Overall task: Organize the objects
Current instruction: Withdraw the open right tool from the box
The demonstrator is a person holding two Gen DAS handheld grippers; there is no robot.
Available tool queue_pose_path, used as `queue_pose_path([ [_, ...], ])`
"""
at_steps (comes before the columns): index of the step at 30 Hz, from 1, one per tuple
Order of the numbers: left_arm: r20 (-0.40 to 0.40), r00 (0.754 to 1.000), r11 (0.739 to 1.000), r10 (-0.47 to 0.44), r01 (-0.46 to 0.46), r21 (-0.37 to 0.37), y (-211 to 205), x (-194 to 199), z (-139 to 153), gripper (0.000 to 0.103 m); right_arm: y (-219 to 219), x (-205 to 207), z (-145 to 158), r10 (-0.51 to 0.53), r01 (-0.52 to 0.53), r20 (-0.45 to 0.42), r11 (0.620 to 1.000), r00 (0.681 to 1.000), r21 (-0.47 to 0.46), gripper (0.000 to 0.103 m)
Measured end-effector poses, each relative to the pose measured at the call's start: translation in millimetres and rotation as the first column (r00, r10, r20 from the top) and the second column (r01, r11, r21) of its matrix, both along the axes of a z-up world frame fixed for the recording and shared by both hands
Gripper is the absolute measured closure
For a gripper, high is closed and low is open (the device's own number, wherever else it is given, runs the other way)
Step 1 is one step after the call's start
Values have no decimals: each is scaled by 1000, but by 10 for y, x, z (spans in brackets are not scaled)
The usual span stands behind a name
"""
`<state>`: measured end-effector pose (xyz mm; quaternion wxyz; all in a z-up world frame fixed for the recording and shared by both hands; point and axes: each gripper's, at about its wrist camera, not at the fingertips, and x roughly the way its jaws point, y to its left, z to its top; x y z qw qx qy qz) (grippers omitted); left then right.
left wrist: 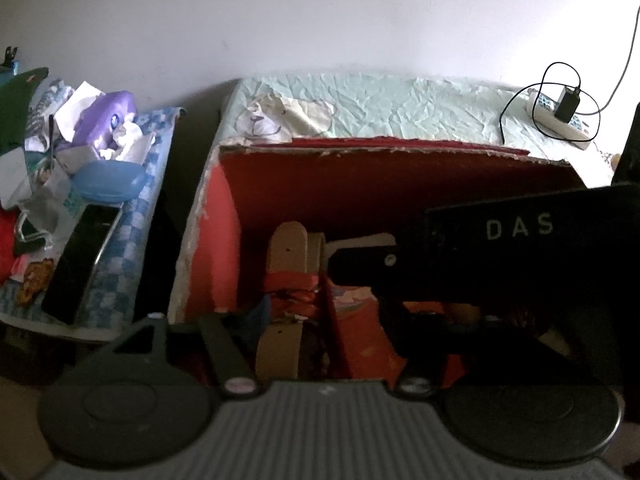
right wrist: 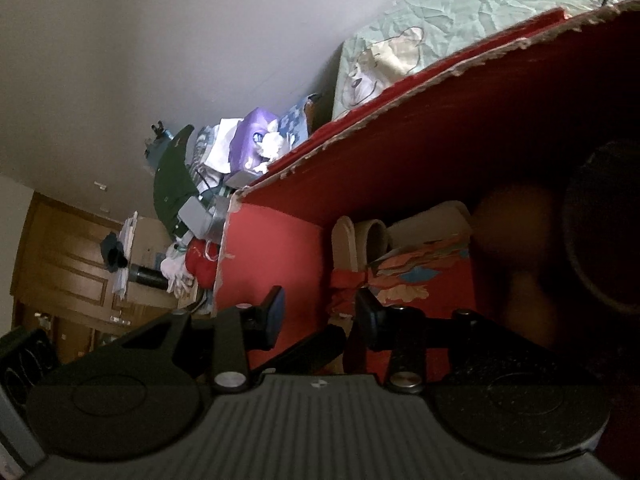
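An open red cardboard box (left wrist: 216, 256) holds a coiled beige belt (left wrist: 288, 248) bound by a red band (left wrist: 292, 284), with a red patterned pouch (left wrist: 360, 324) beside it. My left gripper (left wrist: 298, 312) reaches into the box, open, its fingers spread either side of the belt's near end. My right gripper (left wrist: 360, 260), marked "DAS", comes in from the right above the pouch. In the right wrist view that gripper (right wrist: 322, 314) is open and holds nothing. It hangs just before the belt (right wrist: 352, 240) and the pouch (right wrist: 420, 276), near the box wall (right wrist: 280, 248).
The box sits on a bed with a mint bear-print sheet (left wrist: 380, 104). A power strip with a charger (left wrist: 560, 116) lies at the far right. A cluttered side table on the left carries a purple tissue box (left wrist: 108, 120), a blue case (left wrist: 108, 184) and a black flat device (left wrist: 80, 260).
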<state>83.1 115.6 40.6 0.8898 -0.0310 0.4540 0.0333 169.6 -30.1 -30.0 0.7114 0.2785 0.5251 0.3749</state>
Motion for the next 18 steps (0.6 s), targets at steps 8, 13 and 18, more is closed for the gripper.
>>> queue_pose_path([
  [8,-16,1000,1000,5,-5,22,-91,128,-7,35,-35,7,-13,-33,33,-7,999,999,-5,59],
  [13,-12,1000,998,-7,8,55,-176,203,-25,29,-68,-2,-4,-69,68,-3,997,998,-20,58],
  [18,-14,1000,997,-10,11,74,-199,242,-47,27,-96,-52,79,-76,81,65,994,995,-72,58],
])
